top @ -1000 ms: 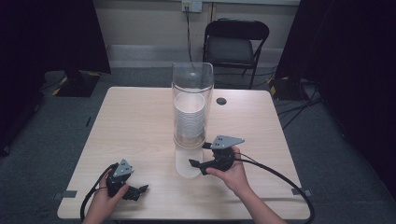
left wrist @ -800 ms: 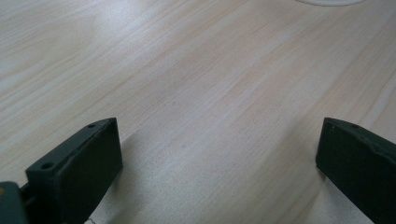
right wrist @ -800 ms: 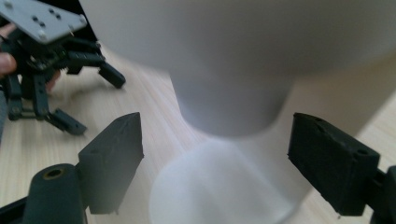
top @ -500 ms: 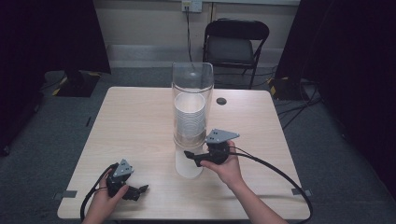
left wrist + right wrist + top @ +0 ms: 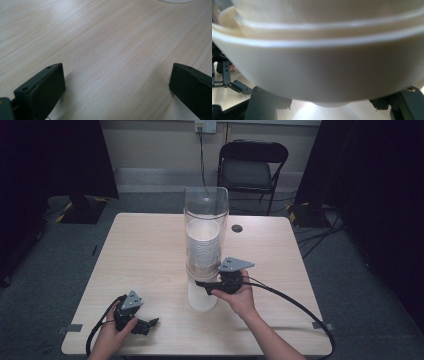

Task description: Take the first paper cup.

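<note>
A clear plastic cup dispenser [image 5: 205, 232] stands near the middle of the table [image 5: 140, 255], loaded with a stack of white paper cups [image 5: 202, 242]. Below its mouth, toward the near edge, the lowest cup [image 5: 201, 295] hangs out, and the right tongs [image 5: 204, 284] have come in against it from the right side. In the right gripper view the cup rim [image 5: 317, 50] sits very close across the lens, with the dark jaws low at either side of the cup; they look set around it, though I cannot tell whether they are actually pinching it. The left tongs [image 5: 150, 324] rest by the near left corner, jaws spread wide over bare wood in the left gripper view, holding nothing.

What could go wrong: a pull that is angled rather than straight down may drag a second cup out with the first, since the cups nest tightly. Too firm a squeeze would crush the thin paper wall. A sideways tug could also tip the tall dispenser, because the left tongs are well apart from it and do not steady it.

Hard to make out: the dispenser's base is hidden behind the hanging cup and the right hand [image 5: 240, 297]. The jaw tips are cut off by the cup in the right gripper view, so contact is uncertain
</note>
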